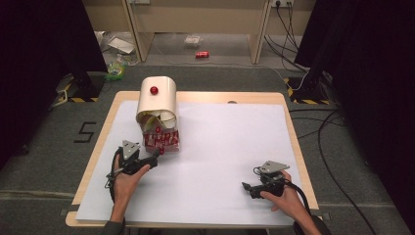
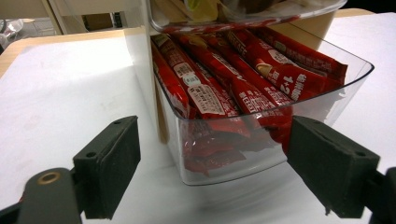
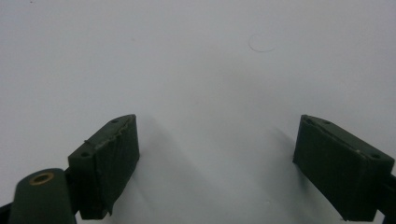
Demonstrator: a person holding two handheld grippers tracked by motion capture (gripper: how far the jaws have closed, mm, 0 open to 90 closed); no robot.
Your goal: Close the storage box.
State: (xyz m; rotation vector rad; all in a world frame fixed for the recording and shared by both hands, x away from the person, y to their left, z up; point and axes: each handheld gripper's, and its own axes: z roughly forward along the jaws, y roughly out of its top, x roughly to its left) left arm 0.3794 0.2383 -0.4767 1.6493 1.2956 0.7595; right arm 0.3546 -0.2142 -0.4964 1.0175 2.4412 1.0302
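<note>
The clear plastic bin [image 2: 275, 116] of red snack sachets [image 2: 243, 74] sits at about ten o'clock on the white sheet [image 1: 230, 147], at the foot of a cream dispenser box [image 1: 157, 95] with a red knob [image 1: 153, 90]. The bin's open top tips toward the person, probably so sachets can be drawn out from the front.

The left gripper [image 1: 155, 157] points at the bin's near corner, jaws spread wide to either side of its front wall and holding nothing; it looks set to close on the rim or a sachet. To the bin's nine o'clock the sheet lies bare, and its three o'clock side is open too, so the approach is free.

The right gripper [image 1: 245, 187] rests at five o'clock near the table's [image 1: 293, 117] front edge, jaws wide apart and empty, well apart from the bin.
</note>
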